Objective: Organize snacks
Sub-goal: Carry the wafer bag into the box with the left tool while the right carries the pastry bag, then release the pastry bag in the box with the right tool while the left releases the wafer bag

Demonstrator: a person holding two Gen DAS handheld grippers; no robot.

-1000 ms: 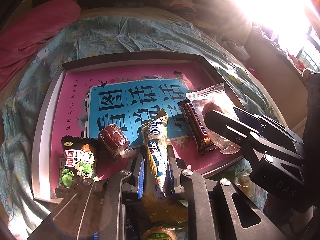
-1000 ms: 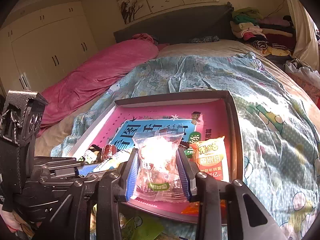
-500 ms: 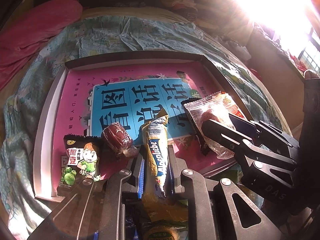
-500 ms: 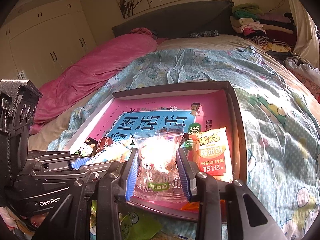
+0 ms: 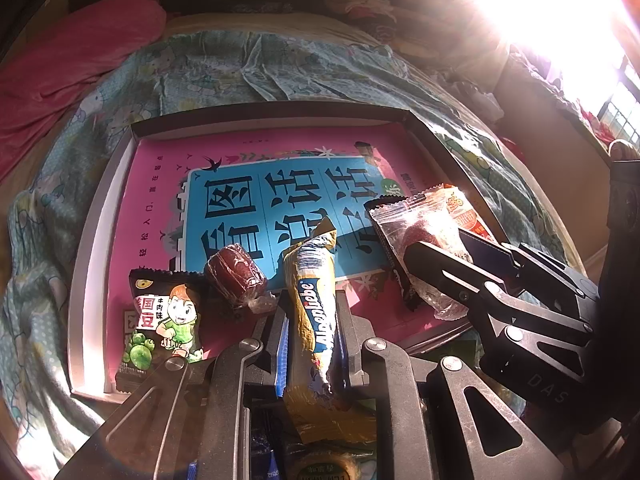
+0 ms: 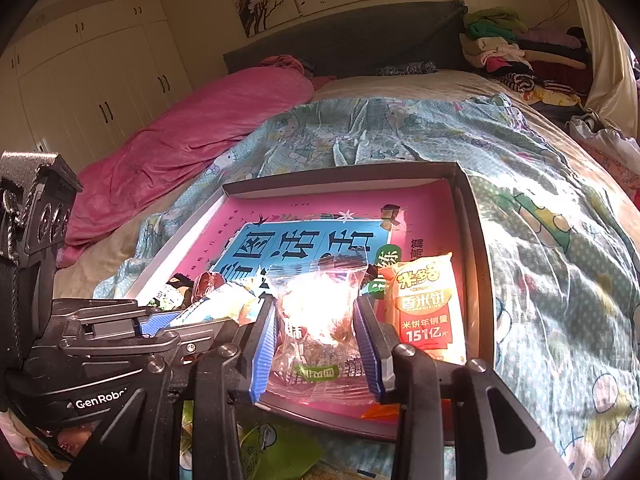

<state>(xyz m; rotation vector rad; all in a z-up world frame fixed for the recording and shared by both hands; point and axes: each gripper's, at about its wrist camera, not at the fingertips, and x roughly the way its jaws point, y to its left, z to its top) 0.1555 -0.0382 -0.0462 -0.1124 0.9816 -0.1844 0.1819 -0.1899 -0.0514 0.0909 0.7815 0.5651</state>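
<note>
A shallow box (image 5: 276,114) with a pink and blue printed floor lies on the bed. My left gripper (image 5: 310,312) is shut on a long yellow-blue Alpenliebe candy pack (image 5: 312,304) at the box's near edge. My right gripper (image 6: 316,320) is shut on a clear packet with a red-brown snack (image 6: 320,320), over the box's near right part; it also shows in the left wrist view (image 5: 424,240). In the box lie a green bean snack bag (image 5: 164,320), a dark red wrapped candy (image 5: 236,272), a dark bar (image 5: 396,264) and an orange rice-cracker bag (image 6: 424,304).
The box rests on a teal patterned quilt (image 6: 400,132). A pink blanket (image 6: 180,152) lies to the left. Clothes are piled at the headboard (image 6: 516,52). More loose snack packets (image 5: 324,468) lie below the grippers, outside the box. Strong glare comes from the window at right.
Both grippers have moved slightly forward over the box, each holding its snack. The orange rice-cracker bag has come into fuller view beside the right gripper.
</note>
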